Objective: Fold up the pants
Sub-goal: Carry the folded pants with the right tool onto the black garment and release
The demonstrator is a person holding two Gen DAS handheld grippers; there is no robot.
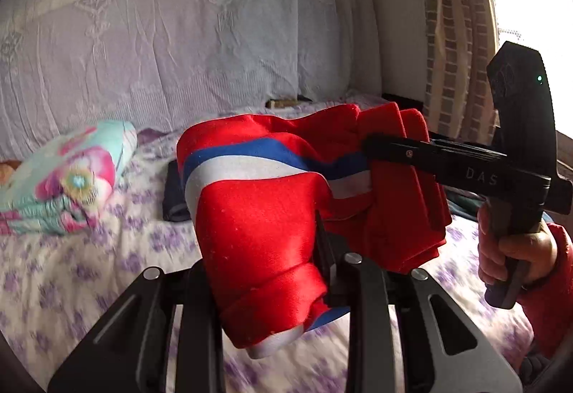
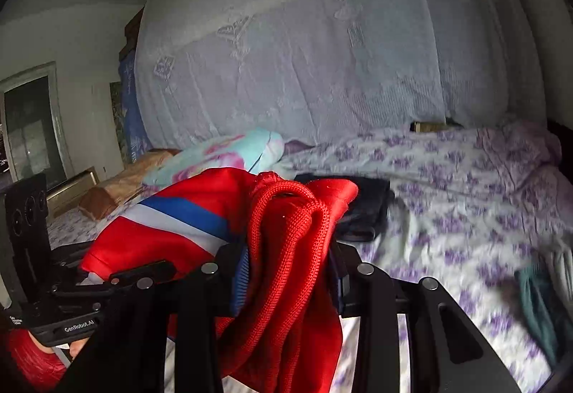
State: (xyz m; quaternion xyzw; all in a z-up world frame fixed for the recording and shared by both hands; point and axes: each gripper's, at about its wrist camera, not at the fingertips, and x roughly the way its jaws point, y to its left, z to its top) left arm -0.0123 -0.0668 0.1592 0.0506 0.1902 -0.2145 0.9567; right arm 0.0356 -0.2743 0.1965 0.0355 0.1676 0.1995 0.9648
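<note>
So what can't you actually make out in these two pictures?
- Left gripper fingertips, left wrist view: wrapped in the red pants.
- Right gripper pads, right wrist view: buried under the ribbed waistband.
- Dark garment on the bed: half hidden by pants, blurred.
- Green cloth: blurred, near the edge.

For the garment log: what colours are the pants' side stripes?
Blue and white stripes on red pants; clearest in the left wrist view.
</note>
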